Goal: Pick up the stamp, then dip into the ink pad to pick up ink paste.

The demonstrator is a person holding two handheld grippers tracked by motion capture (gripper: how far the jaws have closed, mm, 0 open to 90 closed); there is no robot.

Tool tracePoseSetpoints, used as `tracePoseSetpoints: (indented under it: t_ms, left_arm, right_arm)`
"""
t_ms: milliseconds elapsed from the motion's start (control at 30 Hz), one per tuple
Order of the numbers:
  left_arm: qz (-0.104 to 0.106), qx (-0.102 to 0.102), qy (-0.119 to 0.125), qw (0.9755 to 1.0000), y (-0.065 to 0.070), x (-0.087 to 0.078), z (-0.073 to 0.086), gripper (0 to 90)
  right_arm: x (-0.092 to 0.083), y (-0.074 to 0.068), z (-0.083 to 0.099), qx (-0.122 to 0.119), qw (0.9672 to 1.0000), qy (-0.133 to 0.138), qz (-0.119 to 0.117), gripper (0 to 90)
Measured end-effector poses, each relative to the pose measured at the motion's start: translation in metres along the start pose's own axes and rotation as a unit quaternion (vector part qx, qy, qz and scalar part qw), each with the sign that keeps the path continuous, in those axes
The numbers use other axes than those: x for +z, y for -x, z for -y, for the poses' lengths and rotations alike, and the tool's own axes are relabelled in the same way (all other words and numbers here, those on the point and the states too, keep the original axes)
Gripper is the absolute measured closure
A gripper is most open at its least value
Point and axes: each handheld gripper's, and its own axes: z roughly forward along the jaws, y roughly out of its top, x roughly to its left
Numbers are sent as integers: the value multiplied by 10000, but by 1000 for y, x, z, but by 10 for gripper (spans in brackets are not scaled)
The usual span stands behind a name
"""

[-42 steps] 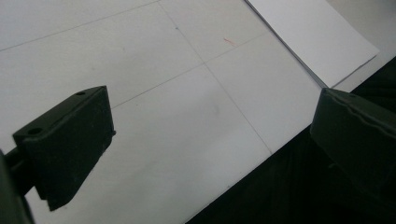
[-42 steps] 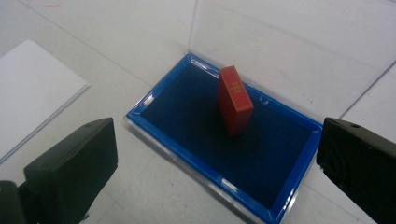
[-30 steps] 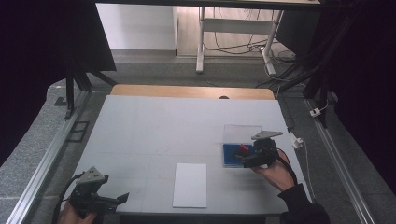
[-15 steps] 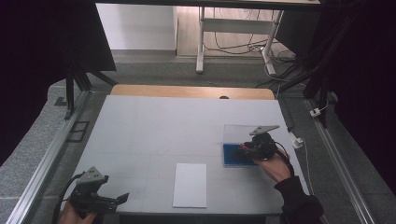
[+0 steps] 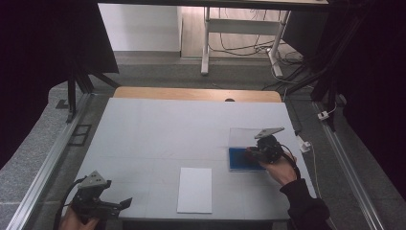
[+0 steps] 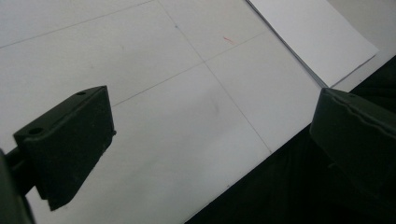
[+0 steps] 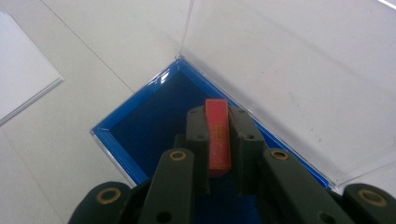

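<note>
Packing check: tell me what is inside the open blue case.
Inside the blue case, the right claw is shut on a flat red piece over the dark blue lining. The claw covers the floor beneath it. The clear lid stands open.

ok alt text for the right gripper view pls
The right hand-held gripper is shut on a thin red block, held on edge above the blue-lined base of an open clear case. The case's clear lid lies open on the white table.

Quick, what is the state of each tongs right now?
Left tongs: open, holding nothing, above the table.
Right tongs: just closed on a red flat piece, over the blue case.
</note>
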Motion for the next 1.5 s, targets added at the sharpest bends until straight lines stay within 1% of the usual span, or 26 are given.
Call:
tracePoseSetpoints:
  t_ms: [133, 267, 367, 433, 500, 600, 733, 900, 1000, 1100, 1133, 1167, 1333, 1400, 1467, 1500]
  left_arm:
    - [19, -2, 13, 10000, 0, 0, 0, 3]
    - [29, -12, 29, 10000, -1, -1, 0, 4]
    - [47, -26, 37, 10000, -1, -1, 0, 5]
    - [54, -33, 39, 10000, -1, -1, 0, 6]
    - [43, -22, 38, 10000, -1, -1, 0, 6]
    - [41, -14, 35, 10000, -1, -1, 0, 6]
    - [65, -39, 46, 10000, -2, -1, 0, 7]
    - [75, -24, 39, 10000, -2, -1, 0, 8]
    - [96, -35, 46, 9999, -2, -1, 0, 10]
    - [105, -39, 47, 9999, -2, -1, 0, 10]
    - [109, -40, 46, 9999, -2, -1, 0, 10]
    - [112, -38, 46, 9999, -2, -1, 0, 10]
    - [118, -35, 44, 9999, -2, -1, 0, 11]
    - [119, -35, 44, 9999, -2, -1, 0, 11]
    - [123, -38, 43, 9999, -2, -1, 0, 11]
    - [122, -38, 43, 9999, -2, -1, 0, 11]
  right_arm:
    - [-6, -1, -1, -46, 9999, 150, -2, 792]
    - [-13, -3, -2, -5, 9996, 275, -65, 793]
    - [-16, -4, -2, 18, 9995, 301, -64, 792]
    - [-20, -4, -3, 79, 9992, 387, -109, 793]
    - [-21, -4, -2, 102, 9991, 398, -110, 793]
    - [-21, -3, -2, 197, 9990, 376, -123, 793]
    - [-22, -3, -2, 224, 9987, 432, -164, 793]
    - [-20, -5, -2, 141, 9992, 345, -166, 793]
    - [-18, -6, -2, 183, 9990, 362, -190, 793]
    - [-16, -7, -2, 165, 9989, 396, -206, 793]
    - [-14, -7, -1, 105, 9992, 370, -144, 793]
    - [-13, -8, -1, 96, 9992, 356, -134, 793]
    - [-8, -5, 2, 92, 9995, 263, -177, 793]
    - [-5, -5, 3, 17, 9996, 243, -149, 793]
    - [-5, -6, 2, 9, 9997, 204, -137, 793]
    - [-4, -6, 2, -46, 9997, 208, -130, 793]
